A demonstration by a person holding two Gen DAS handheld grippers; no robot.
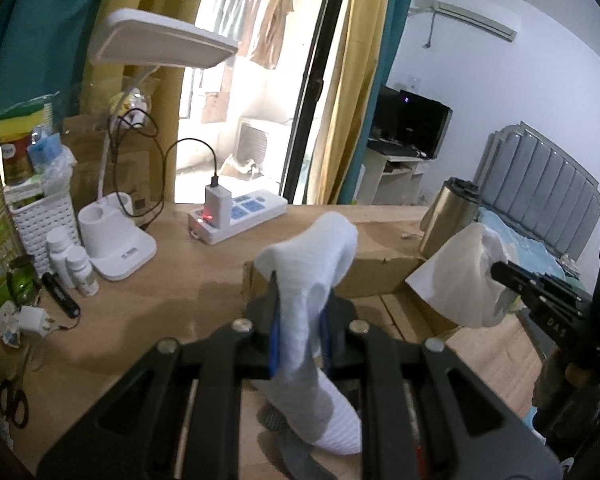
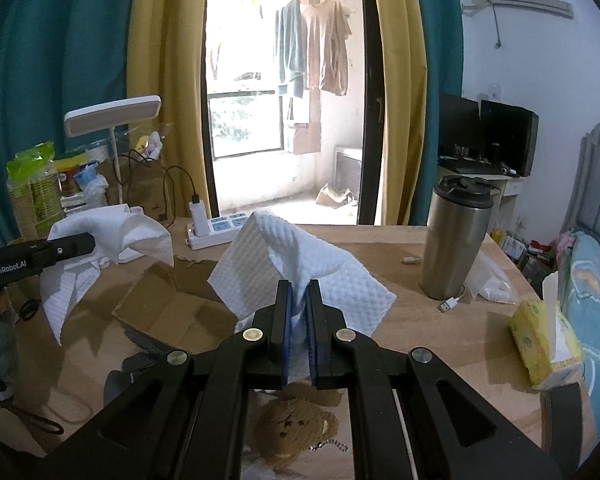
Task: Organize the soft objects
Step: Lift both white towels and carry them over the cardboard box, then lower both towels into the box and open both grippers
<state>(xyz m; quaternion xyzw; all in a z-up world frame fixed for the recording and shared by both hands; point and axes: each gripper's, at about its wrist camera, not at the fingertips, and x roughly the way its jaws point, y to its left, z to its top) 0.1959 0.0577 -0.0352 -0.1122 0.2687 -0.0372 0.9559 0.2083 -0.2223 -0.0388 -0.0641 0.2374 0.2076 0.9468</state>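
My left gripper (image 1: 300, 292) is shut on a white textured cloth (image 1: 312, 280) and holds it up above the wooden desk (image 1: 172, 296); it also shows at the left of the right wrist view (image 2: 94, 242), the cloth (image 2: 100, 248) draping from it. My right gripper (image 2: 298, 288) is shut on a second white textured cloth (image 2: 300, 256), lifted over an open cardboard box (image 2: 172, 308). In the left wrist view it (image 1: 496, 270) holds that cloth (image 1: 460, 276) at the right. A brown knitted plush (image 2: 296, 428) lies on the desk below my right gripper.
A steel tumbler (image 2: 456, 236), a USB cable (image 2: 450, 304), a clear bag (image 2: 488, 276) and a yellow tissue pack (image 2: 544, 344) are at the right. A power strip (image 1: 236, 216), desk lamp (image 1: 116, 236), bottles (image 1: 72, 260), basket (image 1: 40, 220) and scissors (image 1: 12, 400) crowd the left.
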